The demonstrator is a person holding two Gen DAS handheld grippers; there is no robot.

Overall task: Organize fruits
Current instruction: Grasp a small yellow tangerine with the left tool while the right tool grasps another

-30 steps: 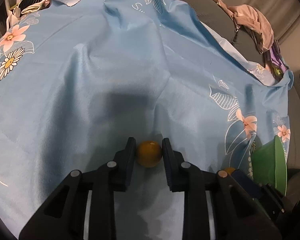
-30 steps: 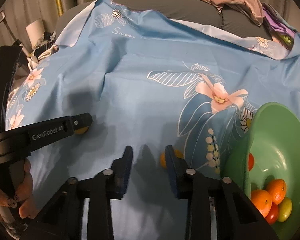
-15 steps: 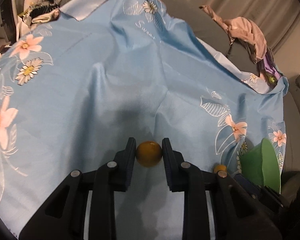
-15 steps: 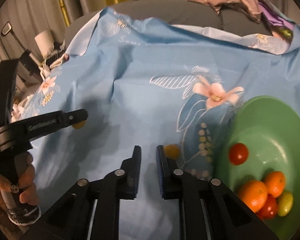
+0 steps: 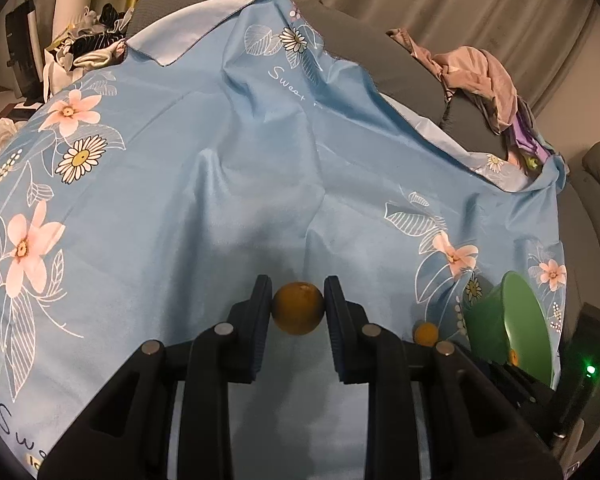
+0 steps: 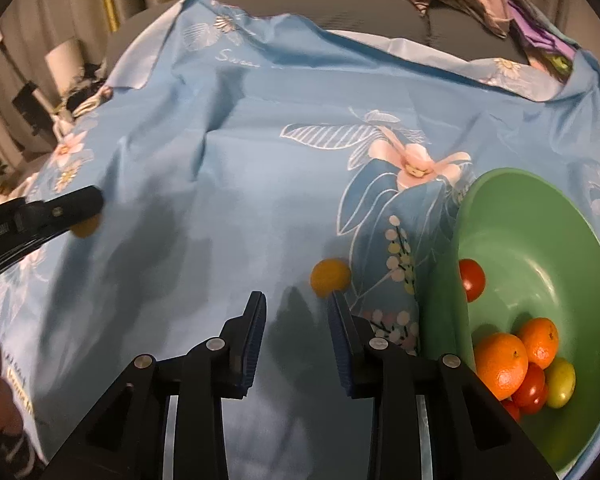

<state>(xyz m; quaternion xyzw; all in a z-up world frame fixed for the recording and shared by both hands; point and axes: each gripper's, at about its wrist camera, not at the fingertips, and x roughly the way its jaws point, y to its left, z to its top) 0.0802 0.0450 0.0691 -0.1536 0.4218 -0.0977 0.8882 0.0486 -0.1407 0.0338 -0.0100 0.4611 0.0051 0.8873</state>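
Note:
My left gripper (image 5: 297, 304) is shut on a small round yellow fruit (image 5: 297, 309) and holds it above the blue flowered cloth (image 5: 220, 184). It also shows at the left of the right wrist view (image 6: 76, 216). My right gripper (image 6: 296, 312) is open and empty over the cloth. A second yellow fruit (image 6: 330, 277) lies on the cloth just beyond its right finger, also seen in the left wrist view (image 5: 426, 333). A green bowl (image 6: 572, 240) at the right holds oranges (image 6: 502, 364), red tomatoes (image 6: 471, 279) and a yellow-green fruit (image 6: 561, 383).
The cloth covers a grey sofa (image 5: 364, 40). A heap of clothes (image 5: 484, 76) lies at the back right. Bags and clutter (image 5: 88, 48) stand at the back left. The green bowl (image 5: 516, 320) sits near the cloth's right edge.
My left gripper has lifted with the yellow fruit still held. My right gripper narrowed, then opened wide again, and has risen and drawn back from the second yellow fruit.

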